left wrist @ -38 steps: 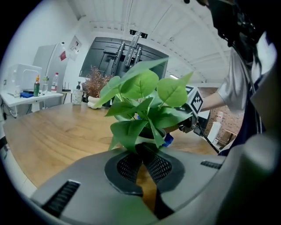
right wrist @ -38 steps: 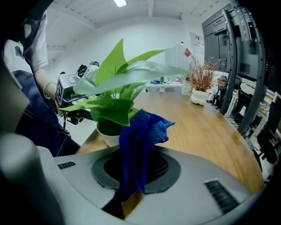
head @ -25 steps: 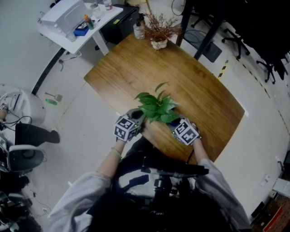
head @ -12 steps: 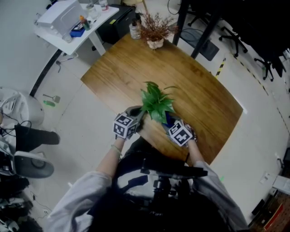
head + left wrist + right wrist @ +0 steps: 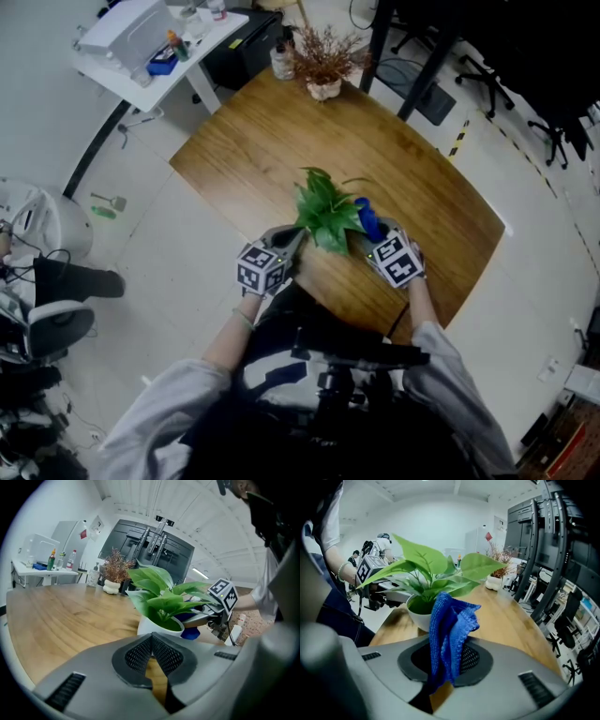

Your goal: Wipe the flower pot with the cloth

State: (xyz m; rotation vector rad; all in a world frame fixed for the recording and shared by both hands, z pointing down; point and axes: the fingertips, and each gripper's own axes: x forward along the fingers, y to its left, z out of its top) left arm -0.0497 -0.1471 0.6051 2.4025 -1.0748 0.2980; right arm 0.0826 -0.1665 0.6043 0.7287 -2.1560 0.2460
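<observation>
**Head view.** Since half a second ago, the right hand-held gripper (image 5: pixel 378 236) has swung from the plant's (image 5: pixel 325 208) near side round to its right side. The cloth (image 5: pixel 367 217), mostly hidden then, now shows blue just beside the leaves. The left hand-held gripper (image 5: pixel 289 241) and the plant have kept their places close to the worktop's (image 5: pixel 281 131) near edge. The plant stands between the two grippers.

**Left gripper view.** This gripper's jaws are clenched tip to tip with nothing between them. The white pot (image 5: pixel 151 626) stands on the worktop right beyond the tips. Whether the tips touch its wall cannot be told. The cloth shows at the pot's far right flank, against it or just beside it. The right hand-held gripper reaches in there from the right.

**Right gripper view.** The jaws are clamped on the cloth, which stands up between the pads in a bunched fold. The pot sits just beyond the jaws, slightly left of the cloth. The fold overlaps the pot's right rim, but contact cannot be told. The left hand-held gripper meets the pot from its far left side.
</observation>
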